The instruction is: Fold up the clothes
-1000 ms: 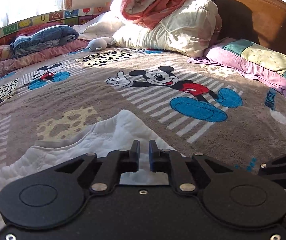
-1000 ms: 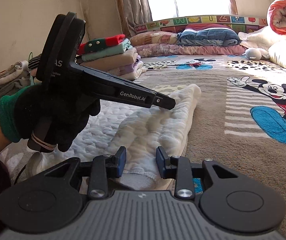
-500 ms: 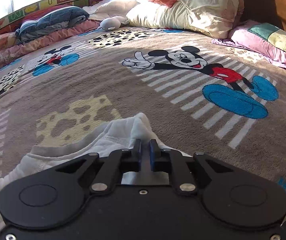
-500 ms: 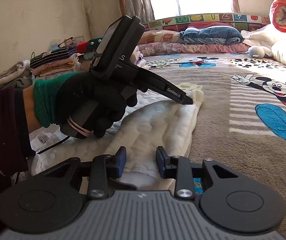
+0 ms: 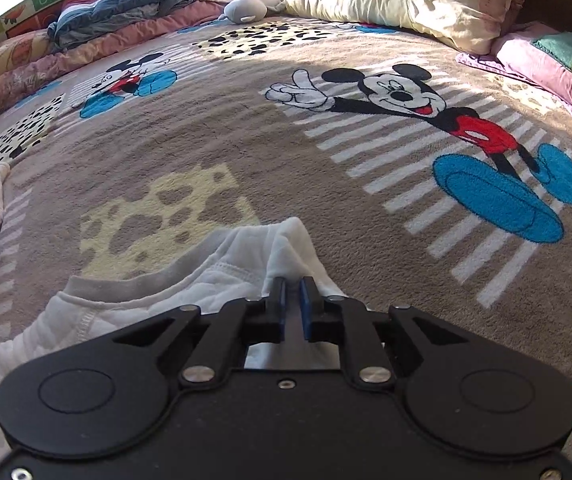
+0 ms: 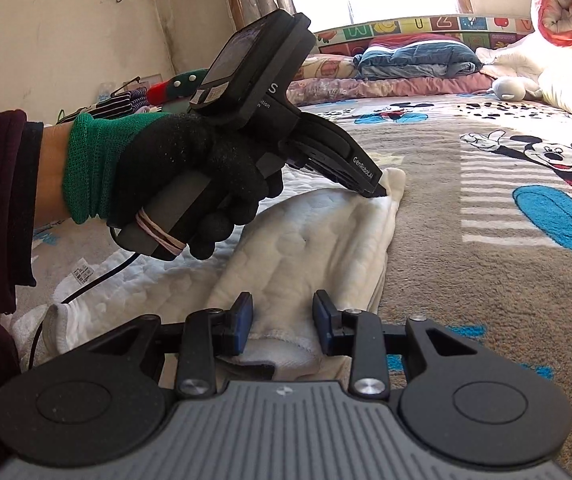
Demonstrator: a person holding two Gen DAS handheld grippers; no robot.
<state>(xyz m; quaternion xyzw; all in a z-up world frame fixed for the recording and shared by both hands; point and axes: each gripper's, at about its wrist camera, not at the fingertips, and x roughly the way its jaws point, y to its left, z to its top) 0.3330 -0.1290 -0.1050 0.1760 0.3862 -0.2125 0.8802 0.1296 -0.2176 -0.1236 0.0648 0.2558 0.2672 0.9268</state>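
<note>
Garment (image 6: 309,248) folded on blanket (image 6: 485,300), left hand-held gripper (image 5: 293,294) pinching corner.

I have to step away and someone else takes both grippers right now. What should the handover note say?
Left gripper: fingers nearly shut on a pinch of the white quilted garment at its far corner, tip down on the cloth.
Right gripper: fingers part open around the near hem, grip unclear.
Garment lies on the Mickey Mouse blanket, one side folded over lengthwise.
Folded stack of clothes sits at the left.
Left: finish the fold, add it to the stack.
</note>
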